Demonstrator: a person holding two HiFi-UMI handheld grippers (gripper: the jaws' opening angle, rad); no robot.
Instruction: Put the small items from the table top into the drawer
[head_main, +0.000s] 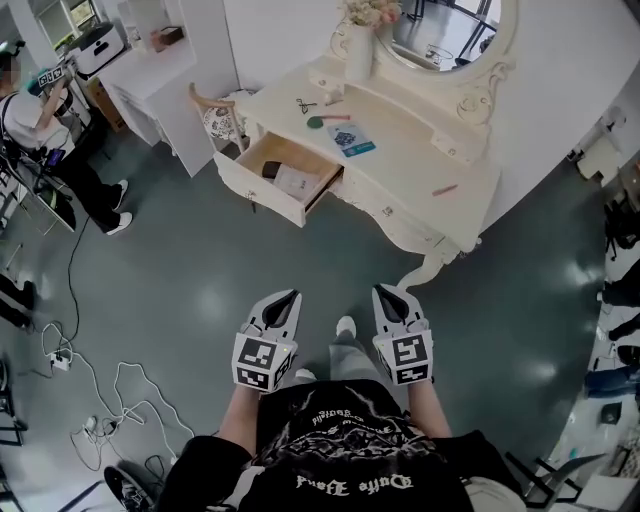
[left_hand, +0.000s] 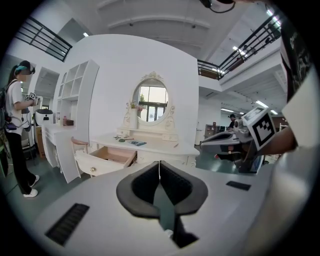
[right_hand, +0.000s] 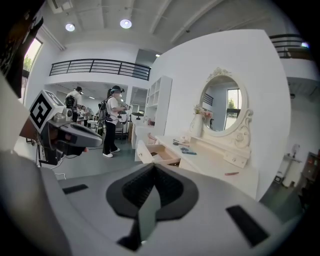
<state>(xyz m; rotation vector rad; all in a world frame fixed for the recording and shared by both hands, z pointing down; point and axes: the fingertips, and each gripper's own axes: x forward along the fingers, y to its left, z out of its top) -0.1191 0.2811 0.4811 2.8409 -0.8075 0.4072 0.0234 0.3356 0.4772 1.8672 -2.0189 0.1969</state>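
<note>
Nearest the camera, the left gripper (head_main: 290, 298) and the right gripper (head_main: 386, 294) are held side by side in front of the person's waist, both tipped slightly downward. Each gripper's own view shows its dark pads pressed together with nothing between them, so both are clenched and empty. A stretch of grey-green floor (head_main: 200, 290) separates them from the furniture, which is well apart.

Beyond it stands the white ornate dressing table (head_main: 400, 138) with an oval mirror (head_main: 440, 30). Its wood-lined drawer (head_main: 255, 190), at the left end as the person faces it, is pulled well out toward the lower left of the head view. A small dark object (head_main: 271, 169) and a flat white leaflet (head_main: 297, 181) lie inside.

Items still on the table top:
- a small pair of scissors (head_main: 303, 104);
- a green-headed tool (head_main: 320, 121);
- a blue-and-white rectangular card (head_main: 351, 139), just beside the tool;
- a thin pink stick (head_main: 445, 189), well apart from the others, toward the right end.

Assessment: the drawer is ready to receive items, and the task is at most partly done. Four items appear to remain, and no pick-up is under way.

The card lies flat, its long axis roughly parallel to the table's front edge. The pink stick lies flat, its long axis at a slant to that edge; which end is its tip cannot be told. The scissors are too small to show their direction.
</note>
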